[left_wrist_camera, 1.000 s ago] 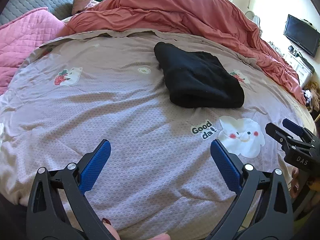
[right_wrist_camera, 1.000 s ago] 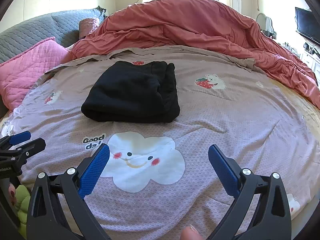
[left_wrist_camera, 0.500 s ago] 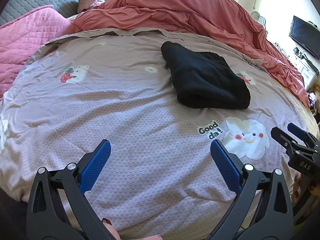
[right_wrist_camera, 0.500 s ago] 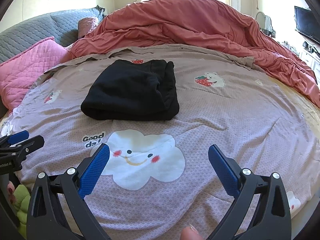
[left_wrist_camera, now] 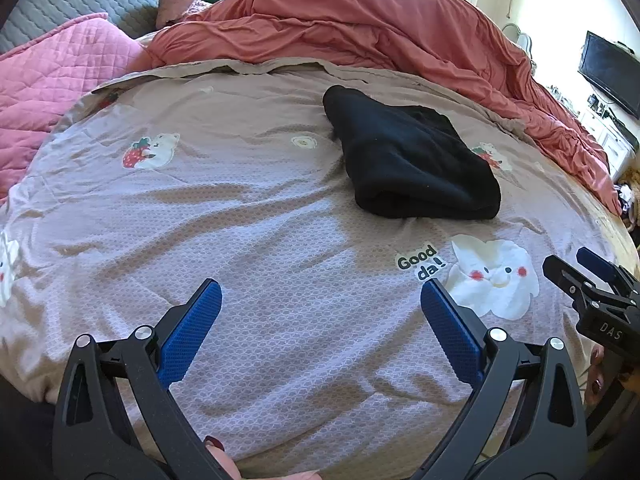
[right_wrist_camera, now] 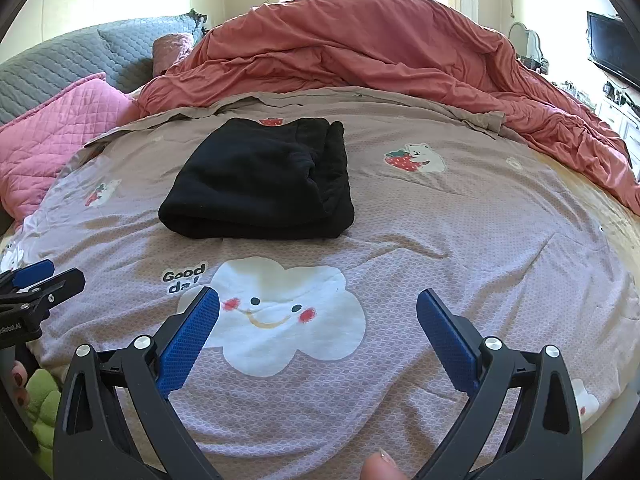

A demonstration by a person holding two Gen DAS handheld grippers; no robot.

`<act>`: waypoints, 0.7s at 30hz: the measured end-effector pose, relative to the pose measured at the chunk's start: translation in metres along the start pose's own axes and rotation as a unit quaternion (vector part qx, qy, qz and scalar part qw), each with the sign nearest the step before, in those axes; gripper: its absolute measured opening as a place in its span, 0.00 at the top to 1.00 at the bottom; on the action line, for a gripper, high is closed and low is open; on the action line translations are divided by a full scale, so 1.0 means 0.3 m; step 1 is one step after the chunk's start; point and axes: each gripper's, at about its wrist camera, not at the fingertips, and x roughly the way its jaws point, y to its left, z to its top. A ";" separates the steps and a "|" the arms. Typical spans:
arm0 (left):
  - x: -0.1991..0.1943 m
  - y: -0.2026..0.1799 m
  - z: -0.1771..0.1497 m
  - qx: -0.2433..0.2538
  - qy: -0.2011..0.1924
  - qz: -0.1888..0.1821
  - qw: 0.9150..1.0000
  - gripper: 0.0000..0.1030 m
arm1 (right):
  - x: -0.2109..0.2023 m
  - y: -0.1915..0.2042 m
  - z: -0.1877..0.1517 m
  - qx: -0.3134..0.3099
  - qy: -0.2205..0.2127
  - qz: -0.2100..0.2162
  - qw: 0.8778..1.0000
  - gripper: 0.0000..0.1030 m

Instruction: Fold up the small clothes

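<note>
A black garment (left_wrist_camera: pixel 412 160) lies folded into a thick rectangle on the mauve bedspread (left_wrist_camera: pixel 240 216); it also shows in the right wrist view (right_wrist_camera: pixel 260 184). My left gripper (left_wrist_camera: pixel 320 296) is open and empty, held over the bedspread well short of the garment. My right gripper (right_wrist_camera: pixel 318 304) is open and empty above the white cloud print (right_wrist_camera: pixel 280 312), also short of the garment. Each gripper shows at the edge of the other's view: the right one (left_wrist_camera: pixel 588 280) and the left one (right_wrist_camera: pixel 36 280).
A rumpled salmon duvet (left_wrist_camera: pixel 360 28) is heaped along the far side of the bed. A pink quilted pillow (left_wrist_camera: pixel 52 92) and grey headboard (right_wrist_camera: pixel 60 64) are at the left. A TV (left_wrist_camera: pixel 608 72) and white cabinet stand at the right. A green plush (right_wrist_camera: pixel 42 396) sits low left.
Both grippers have drawn back slightly from the garment and lifted a little; the left view has swung right. Both stay open. The garment has not moved.
</note>
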 end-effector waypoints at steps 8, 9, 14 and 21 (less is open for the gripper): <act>-0.003 -0.002 -0.001 0.003 0.000 0.000 1.000 0.09 | 0.003 -0.004 0.004 0.002 0.004 -0.003 1.000 0.04; -0.003 -0.002 -0.001 0.003 -0.001 0.000 1.000 0.09 | 0.004 -0.005 0.006 0.002 0.004 -0.003 1.000 0.04; -0.003 -0.003 -0.001 0.003 -0.001 0.000 1.000 0.09 | 0.004 -0.003 0.006 0.001 0.005 -0.003 1.000 0.04; -0.004 -0.002 0.000 0.003 0.000 0.000 1.000 0.09 | 0.009 0.003 0.004 -0.003 0.005 -0.002 1.000 0.04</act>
